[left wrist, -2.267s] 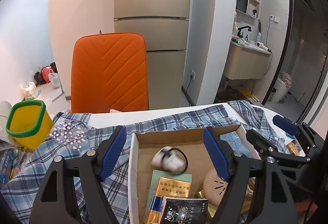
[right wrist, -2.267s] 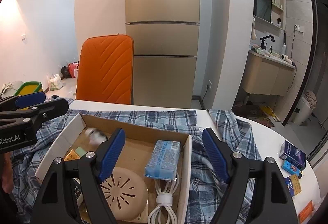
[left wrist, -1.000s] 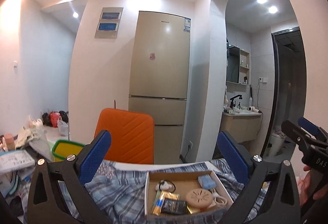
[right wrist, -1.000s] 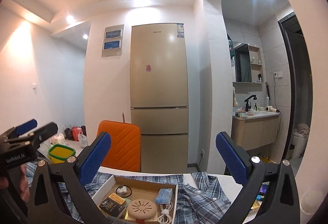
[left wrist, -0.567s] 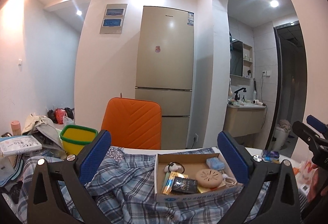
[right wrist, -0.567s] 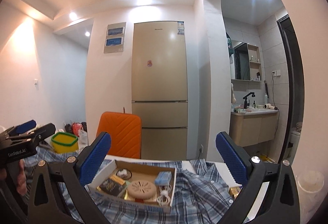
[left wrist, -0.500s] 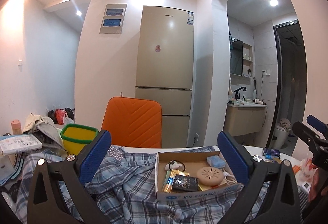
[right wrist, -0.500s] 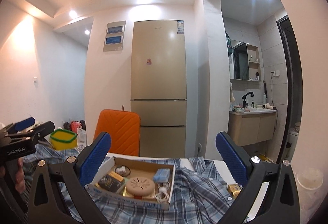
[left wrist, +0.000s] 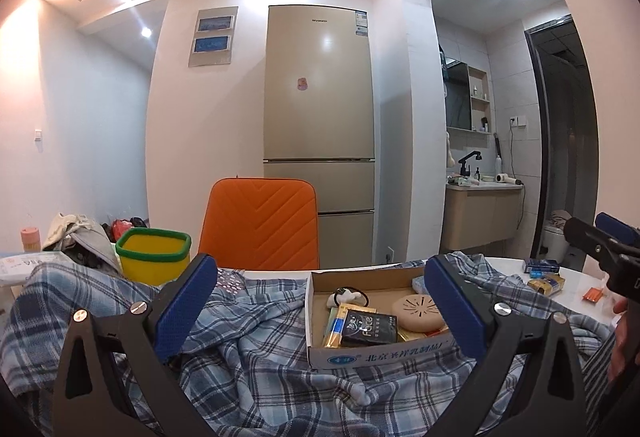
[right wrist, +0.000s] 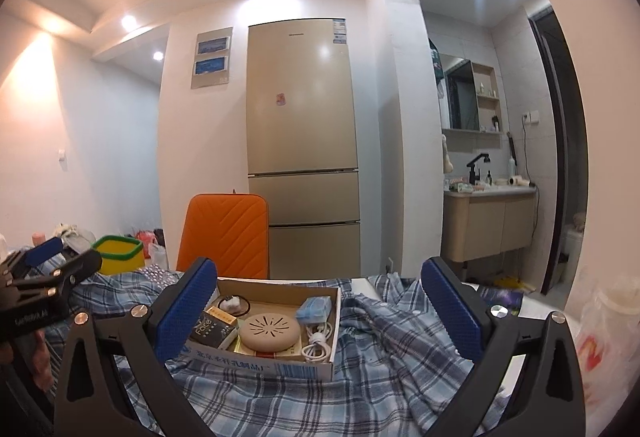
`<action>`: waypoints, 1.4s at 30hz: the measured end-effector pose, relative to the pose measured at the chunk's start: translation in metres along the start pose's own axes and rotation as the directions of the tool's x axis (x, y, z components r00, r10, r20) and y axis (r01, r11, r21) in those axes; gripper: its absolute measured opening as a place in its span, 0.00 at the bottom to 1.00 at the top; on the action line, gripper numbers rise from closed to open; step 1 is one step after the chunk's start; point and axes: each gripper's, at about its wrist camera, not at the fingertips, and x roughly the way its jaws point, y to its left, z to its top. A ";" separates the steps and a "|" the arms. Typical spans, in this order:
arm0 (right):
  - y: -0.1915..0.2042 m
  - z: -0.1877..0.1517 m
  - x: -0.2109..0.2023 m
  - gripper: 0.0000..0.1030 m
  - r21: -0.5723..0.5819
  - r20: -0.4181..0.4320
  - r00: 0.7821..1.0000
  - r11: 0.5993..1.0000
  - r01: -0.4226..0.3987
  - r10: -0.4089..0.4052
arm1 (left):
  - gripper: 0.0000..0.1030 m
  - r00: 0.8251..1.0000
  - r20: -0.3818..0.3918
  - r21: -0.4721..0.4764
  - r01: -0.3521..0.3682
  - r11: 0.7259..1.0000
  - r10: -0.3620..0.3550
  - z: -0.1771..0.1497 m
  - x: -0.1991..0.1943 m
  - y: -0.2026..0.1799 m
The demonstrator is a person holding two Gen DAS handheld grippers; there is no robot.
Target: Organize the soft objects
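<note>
Your left tongs [left wrist: 320, 301] and right tongs [right wrist: 318, 301] both gape wide, empty. The plaid shirt [left wrist: 256, 353] sprawls crumpled across the lower frame, its long axis left-to-right, under the cardboard box [left wrist: 376, 355].

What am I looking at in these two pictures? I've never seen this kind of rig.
A person holds a two-finger gripper in each hand, with a fisheye camera on each looking along its blue-padded fingers. One picture is from the left gripper, the other from the right gripper. Both are open and hold nothing. Each also shows at the edge of the other's view. Below them a plaid shirt lies crumpled on a white table, and on it sits a cardboard box of small items. An orange chair and a yellow bin stand behind.
</note>
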 end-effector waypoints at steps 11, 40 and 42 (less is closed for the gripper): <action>-0.002 -0.008 0.002 1.00 0.002 -0.011 1.000 1.000 -0.001 0.001 | 1.00 1.000 -0.027 -0.029 0.008 1.000 -0.009 -0.003 0.005 0.006; 0.003 -0.009 0.002 1.00 -0.013 -0.008 1.000 1.000 -0.008 0.008 | 1.00 1.000 -0.020 -0.026 -0.001 1.000 0.001 -0.003 0.000 0.006; 0.003 -0.009 0.002 1.00 -0.012 -0.008 1.000 1.000 -0.008 0.007 | 1.00 1.000 -0.022 -0.026 -0.002 1.000 0.002 -0.002 0.000 0.006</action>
